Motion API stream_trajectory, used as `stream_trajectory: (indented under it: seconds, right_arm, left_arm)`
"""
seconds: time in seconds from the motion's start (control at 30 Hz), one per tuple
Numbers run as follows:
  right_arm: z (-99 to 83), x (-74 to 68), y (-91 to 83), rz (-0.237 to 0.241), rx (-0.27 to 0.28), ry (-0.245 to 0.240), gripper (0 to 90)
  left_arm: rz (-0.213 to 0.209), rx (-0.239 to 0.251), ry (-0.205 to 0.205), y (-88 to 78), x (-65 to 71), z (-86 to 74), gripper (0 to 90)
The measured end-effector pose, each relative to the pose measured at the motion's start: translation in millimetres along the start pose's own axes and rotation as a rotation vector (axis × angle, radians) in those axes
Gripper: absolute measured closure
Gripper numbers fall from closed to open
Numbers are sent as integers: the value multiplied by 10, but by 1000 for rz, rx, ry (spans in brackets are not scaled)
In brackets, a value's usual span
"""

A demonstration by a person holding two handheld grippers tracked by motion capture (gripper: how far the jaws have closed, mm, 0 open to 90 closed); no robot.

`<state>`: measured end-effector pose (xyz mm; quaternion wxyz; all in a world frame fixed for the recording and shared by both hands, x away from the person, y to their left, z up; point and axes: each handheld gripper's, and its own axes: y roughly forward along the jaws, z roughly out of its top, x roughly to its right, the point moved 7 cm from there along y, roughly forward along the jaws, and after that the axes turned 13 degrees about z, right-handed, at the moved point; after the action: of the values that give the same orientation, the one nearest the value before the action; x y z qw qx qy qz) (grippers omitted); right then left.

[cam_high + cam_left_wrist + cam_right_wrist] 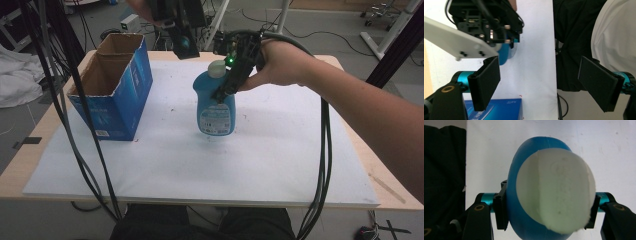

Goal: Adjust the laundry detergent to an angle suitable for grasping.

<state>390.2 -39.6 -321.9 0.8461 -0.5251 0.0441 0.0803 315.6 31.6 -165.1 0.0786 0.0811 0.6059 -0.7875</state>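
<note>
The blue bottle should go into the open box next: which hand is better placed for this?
Right. Its tool is already shut on the blue bottle, a jaw on either side. The left tool hangs open above the far edge, beyond the bottle, beside the open box.

We find print on the bottle's label (216, 119) and on the blue box (111, 95), none of it legible.

I see a blue bottle (215, 107) with a pale whitish cap (217, 68), a blue box (116, 95) with brown cardboard inside, and a white sheet (280, 150) over the tan bench (22, 170).
</note>
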Motion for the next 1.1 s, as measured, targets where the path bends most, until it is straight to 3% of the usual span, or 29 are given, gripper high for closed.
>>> stream_trajectory:
  seconds: [0.27,0.6,0.8,1.1]
  right_arm:
    - [7,-113,172,41,13,-67,383]
    - [-97,-85,390,44,-17,-83,383]
    - [-108,-76,407,42,22,-91,383]
    - [-167,-78,403,50,3,-78,375]
  left_arm:
    - [0,0,4,5,8,3,182]
    - [-2,1,1,28,3,-4,182]
    - [-5,-2,3,41,4,-2,181]
    - [-6,-6,3,56,6,5,181]
